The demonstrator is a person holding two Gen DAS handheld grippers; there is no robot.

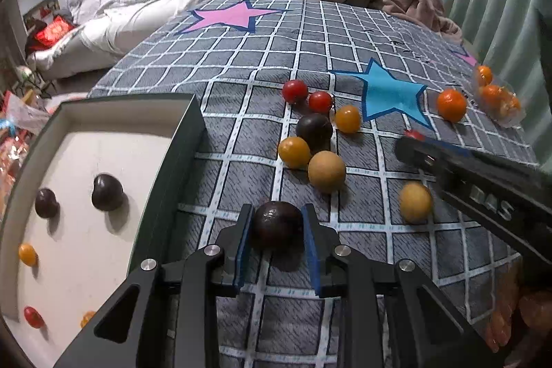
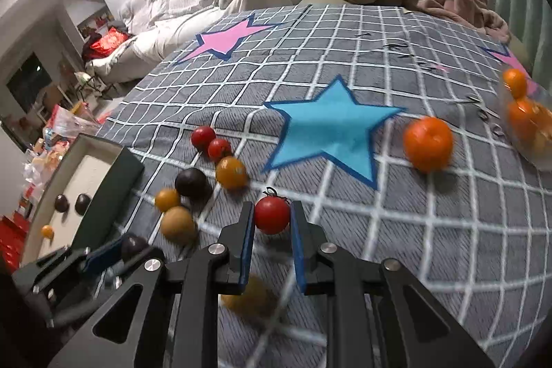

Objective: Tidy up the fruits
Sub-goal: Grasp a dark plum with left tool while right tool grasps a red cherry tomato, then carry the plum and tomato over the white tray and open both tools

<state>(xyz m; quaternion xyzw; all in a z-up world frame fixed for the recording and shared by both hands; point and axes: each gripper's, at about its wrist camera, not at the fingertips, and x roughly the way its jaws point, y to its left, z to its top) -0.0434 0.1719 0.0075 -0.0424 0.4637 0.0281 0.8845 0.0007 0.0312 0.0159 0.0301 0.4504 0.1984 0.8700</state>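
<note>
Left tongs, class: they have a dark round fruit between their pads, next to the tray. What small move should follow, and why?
Probably lift the dark fruit and carry it left over the tray wall. The left tongs are shut on it, and two similar dark fruits already lie in the tray.

"DAS" on right gripper (image 1: 410,140)

Even, moderately bright indoor light casts soft shadows beside the fruit; strong fisheye bending with dark vignetted corners; right wrist view motion-blurred, notably the round orange mandarin (image 2: 428,143).
</note>
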